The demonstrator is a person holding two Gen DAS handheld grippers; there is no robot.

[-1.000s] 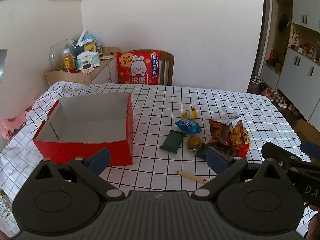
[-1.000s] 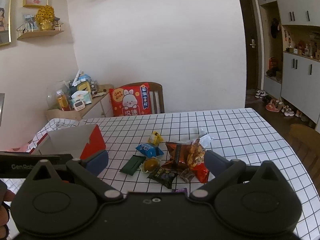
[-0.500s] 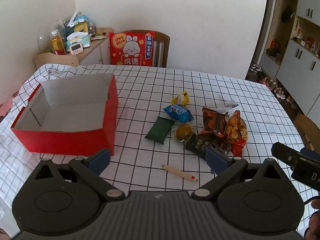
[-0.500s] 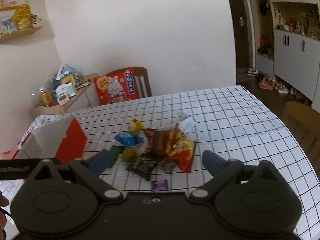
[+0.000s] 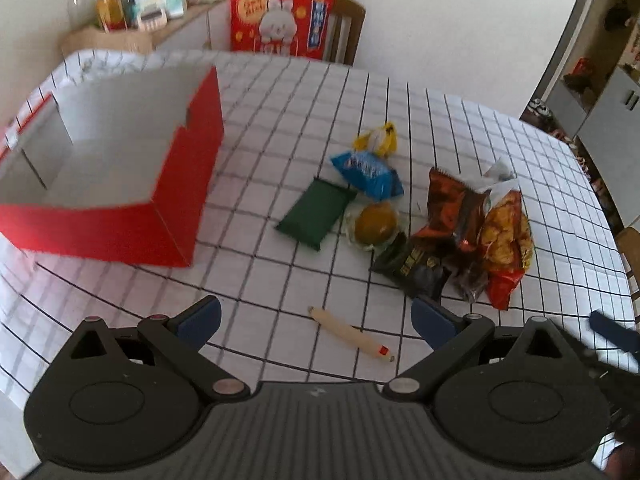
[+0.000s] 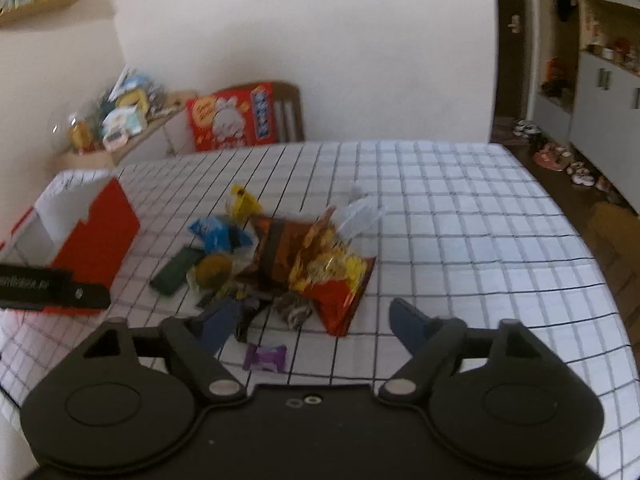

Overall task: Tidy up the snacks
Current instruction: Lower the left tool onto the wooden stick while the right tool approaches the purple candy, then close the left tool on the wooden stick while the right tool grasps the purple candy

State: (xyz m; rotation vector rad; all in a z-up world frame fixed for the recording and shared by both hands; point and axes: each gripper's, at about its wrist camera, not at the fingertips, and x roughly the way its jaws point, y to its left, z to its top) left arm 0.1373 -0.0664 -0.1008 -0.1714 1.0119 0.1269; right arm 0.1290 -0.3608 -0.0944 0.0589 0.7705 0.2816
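1. A white tabletop [image 5: 280, 92] under a black-grid cloth fills both views, with a pale wall, a wooden chair and a cluttered side shelf behind it.

2. An open red cardboard box [image 5: 120, 232] with a pale, empty inside sits on the left of the cloth, well apart from the snacks.

3. The snacks lie heaped in the middle: a flat dark green packet [image 5: 316, 216], a blue crinkled wrapper [image 5: 366, 172], a small yellow wrapper [image 5: 378, 138], a round brown sweet in clear film [image 5: 376, 222], a black sachet [image 5: 412, 266] and a big red-and-orange crisp bag [image 5: 504, 236].

4. The left gripper [image 5: 316, 318] hangs over the near edge, jaws wide, nothing between them. A thin beige stick with a red tip [image 5: 350, 332] lies right there in the gap, flat on the cloth, its long axis slanting from upper left to lower right.

5. The right gripper [image 6: 308, 320] has its jaws apart but just been narrowing, and nothing is pinched. A small purple wrapped candy [image 6: 266, 358] sits just ahead of it, near the left jaw, and the crisp bag lies just beyond.

6. My read: the left hand is nearer the stick and the right is nearer the purple candy. Either way the box lies off to the left, so any pick means a carry leftward.
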